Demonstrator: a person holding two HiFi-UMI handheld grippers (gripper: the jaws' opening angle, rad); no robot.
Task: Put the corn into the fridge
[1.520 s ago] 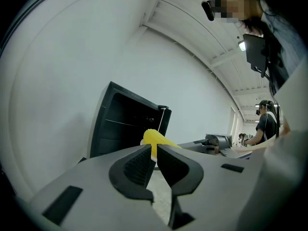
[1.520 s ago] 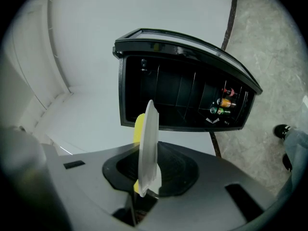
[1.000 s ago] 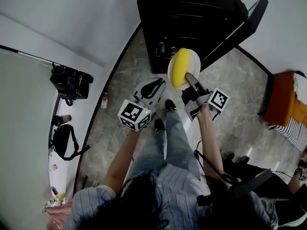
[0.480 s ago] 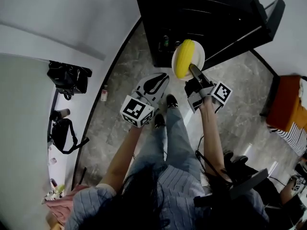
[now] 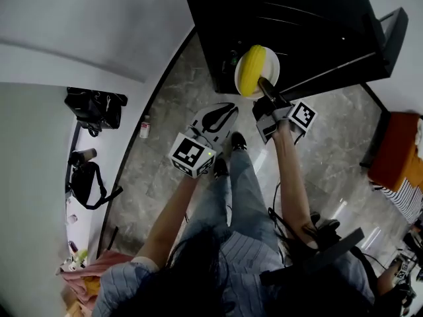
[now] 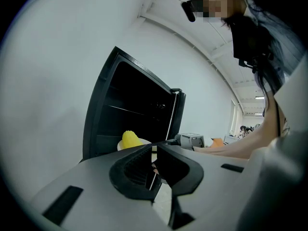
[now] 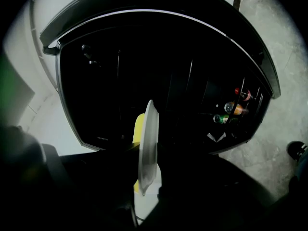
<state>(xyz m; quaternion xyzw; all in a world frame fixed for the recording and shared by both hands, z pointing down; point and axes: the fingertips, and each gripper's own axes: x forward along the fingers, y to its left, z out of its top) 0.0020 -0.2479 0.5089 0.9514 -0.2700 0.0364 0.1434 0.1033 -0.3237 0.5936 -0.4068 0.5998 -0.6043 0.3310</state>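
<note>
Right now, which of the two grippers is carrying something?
The right gripper: shut on the rim of the round white plate, yellow corn cob on it. The left gripper: shut, empty.

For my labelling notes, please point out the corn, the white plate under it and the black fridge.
corn [image 5: 250, 70], head view, middle of the cob
white plate [image 5: 273, 63], head view, bare rim beside the corn
black fridge [image 5: 277, 12], head view, its dark body

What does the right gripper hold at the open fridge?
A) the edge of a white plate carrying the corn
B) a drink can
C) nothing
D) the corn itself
A: the right gripper is shut on the rim of the white plate, with the corn lying on it.
</note>
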